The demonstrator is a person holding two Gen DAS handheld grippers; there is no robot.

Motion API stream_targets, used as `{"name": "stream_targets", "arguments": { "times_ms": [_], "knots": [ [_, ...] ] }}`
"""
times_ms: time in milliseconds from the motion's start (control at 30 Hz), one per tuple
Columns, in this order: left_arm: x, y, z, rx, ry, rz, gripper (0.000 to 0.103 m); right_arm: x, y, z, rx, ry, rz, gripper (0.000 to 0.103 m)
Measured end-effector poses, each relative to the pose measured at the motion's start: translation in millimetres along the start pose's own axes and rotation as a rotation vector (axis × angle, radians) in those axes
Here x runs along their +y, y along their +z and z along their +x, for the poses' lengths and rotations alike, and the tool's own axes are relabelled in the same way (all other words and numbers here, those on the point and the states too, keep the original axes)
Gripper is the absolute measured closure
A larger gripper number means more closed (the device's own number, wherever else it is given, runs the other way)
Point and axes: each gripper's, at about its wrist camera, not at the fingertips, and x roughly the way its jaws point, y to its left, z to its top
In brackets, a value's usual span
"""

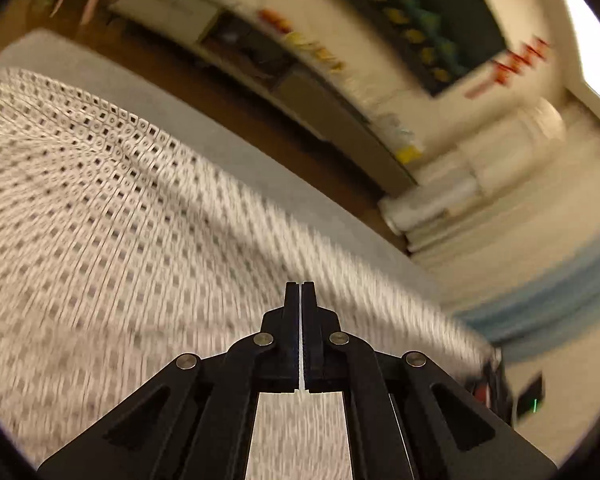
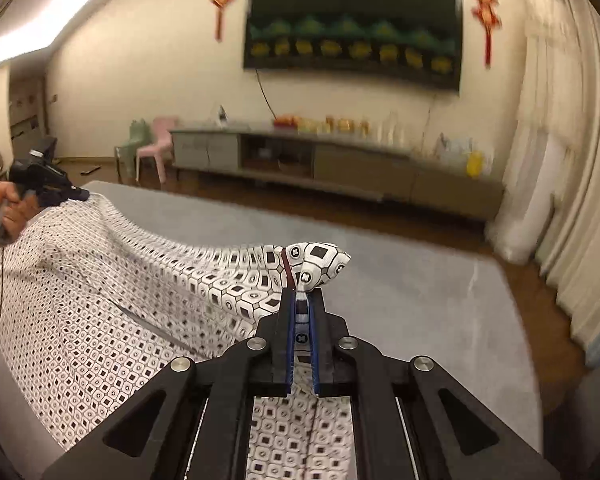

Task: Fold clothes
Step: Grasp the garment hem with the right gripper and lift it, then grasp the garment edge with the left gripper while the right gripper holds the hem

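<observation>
— Right hand-held gripper (image 2: 302,300) sits closest, clenched on a bunched corner of the patterned garment (image 2: 112,300)

— And the left hand-held gripper (image 1: 301,292)?

— Clenched too; whether it pinches cloth, I can't tell. That garment drapes across the grey bed (image 2: 400,280), lifted at the gripped corner

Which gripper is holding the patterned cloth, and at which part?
The right gripper pinches a bunched edge of the patterned cloth. The left gripper is shut with no cloth visible between its jaws.
</observation>
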Motion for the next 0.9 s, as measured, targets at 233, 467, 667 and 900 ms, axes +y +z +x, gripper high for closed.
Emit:
{"name": "stream_targets", "arguments": {
  "times_ms": [233, 467, 667, 900],
  "knots": [
    [24.1, -154.9, -33.8, 0.156, 0.108, 0.085, 0.102, 0.5, -92.4, 3.8, 0.354, -0.032, -0.087, 0.081],
    [25.2, -84.3, -20.8, 0.069, 0.098, 0.013, 0.040, -12.6, -86.1, -10.8, 0.517, 0.012, 0.262, 0.068],
    [60.8, 1.9, 48.5, 0.165, 0.154, -0.150, 0.039, -4.6, -75.0, 17.0, 0.465, 0.303, 0.848, 0.047],
    [83.9, 44.4, 96.7, 0.173, 0.204, -0.220, 0.051, -6.6, -90.3, 49.7, 0.487, 0.265, 1.011, 0.046]
  ]
}}
